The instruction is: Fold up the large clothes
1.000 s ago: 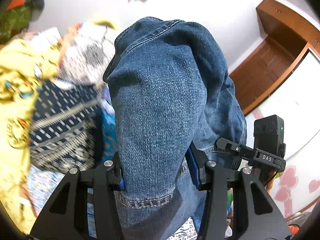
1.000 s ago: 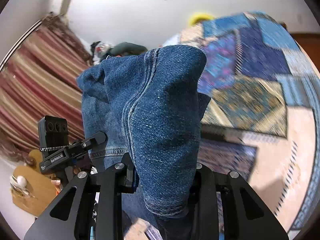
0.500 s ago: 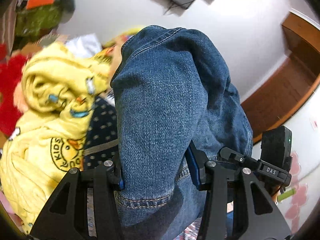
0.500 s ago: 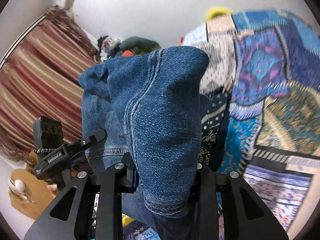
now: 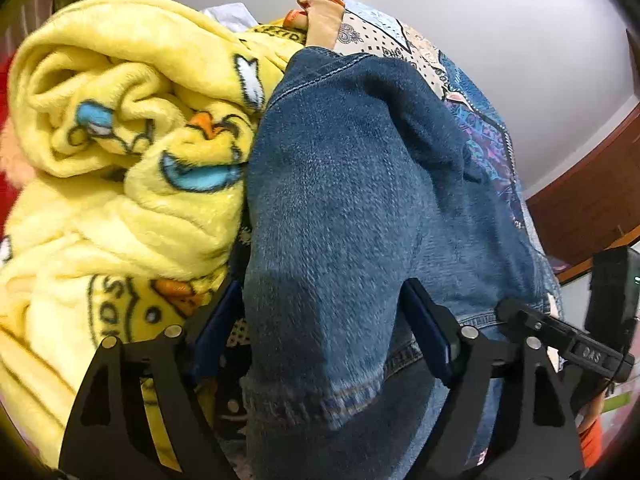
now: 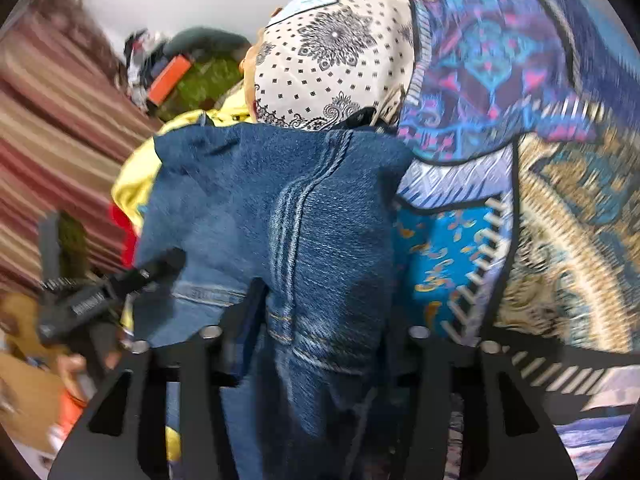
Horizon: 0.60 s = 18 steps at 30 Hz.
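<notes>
A pair of blue denim jeans fills the middle of the left wrist view, draped over my left gripper, which is shut on a thick fold of it near a hem. In the right wrist view the same jeans show a side seam and hang between the jaws of my right gripper, which is shut on them. The other gripper shows at the right edge of the left wrist view and at the left of the right wrist view. The jeans' far end rests against the bed.
A yellow fleece blanket with cartoon ducks lies bunched just left of the jeans. A patchwork bedspread covers the bed on the right. Striped curtains hang at the left. A white wall and wooden furniture stand behind.
Both grippers have tipped down and forward with the jeans, from facing the wall to close over the bed. The yellow blanket and bedspread now fill the background. The grips are unchanged.
</notes>
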Motion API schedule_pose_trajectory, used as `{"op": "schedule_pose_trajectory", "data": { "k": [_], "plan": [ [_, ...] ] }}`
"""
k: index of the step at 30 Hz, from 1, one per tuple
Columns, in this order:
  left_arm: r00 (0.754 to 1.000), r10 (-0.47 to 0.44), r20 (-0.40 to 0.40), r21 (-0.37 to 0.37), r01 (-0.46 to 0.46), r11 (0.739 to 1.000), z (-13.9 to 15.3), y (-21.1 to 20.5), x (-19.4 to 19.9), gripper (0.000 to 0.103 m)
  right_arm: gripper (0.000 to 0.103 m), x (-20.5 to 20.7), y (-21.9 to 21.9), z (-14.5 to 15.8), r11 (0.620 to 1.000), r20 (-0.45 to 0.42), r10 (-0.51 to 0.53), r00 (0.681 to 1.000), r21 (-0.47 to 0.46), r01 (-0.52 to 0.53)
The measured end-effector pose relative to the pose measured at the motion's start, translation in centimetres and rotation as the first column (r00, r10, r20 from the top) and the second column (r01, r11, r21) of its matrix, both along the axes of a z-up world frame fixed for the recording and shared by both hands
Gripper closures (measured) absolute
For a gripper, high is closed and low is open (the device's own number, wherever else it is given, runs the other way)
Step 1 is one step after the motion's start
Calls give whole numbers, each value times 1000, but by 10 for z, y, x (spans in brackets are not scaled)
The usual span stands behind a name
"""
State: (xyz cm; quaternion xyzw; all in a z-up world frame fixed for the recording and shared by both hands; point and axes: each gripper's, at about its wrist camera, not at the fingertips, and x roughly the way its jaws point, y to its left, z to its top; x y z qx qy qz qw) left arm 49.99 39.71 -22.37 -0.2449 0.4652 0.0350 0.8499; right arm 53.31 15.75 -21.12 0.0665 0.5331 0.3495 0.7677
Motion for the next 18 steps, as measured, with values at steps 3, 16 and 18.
{"op": "schedule_pose_trajectory", "data": {
  "k": [3, 16, 18],
  "plan": [
    [1000, -5, -23, 73, 6, 997, 2, -10, -13, 19, 40, -22, 5, 12, 993, 92, 44, 995, -116, -33],
    [997, 6, -74, 243, 12, 970, 11, -49, -111, 7, 23, -94, -20, 13, 959, 131, 164, 978, -252, -127],
    [998, 8, -65, 268, 10, 963, 24, -56, -123, 8, 23, -102, -28, 25, 967, 143, 150, 978, -229, -115]
  ]
}}
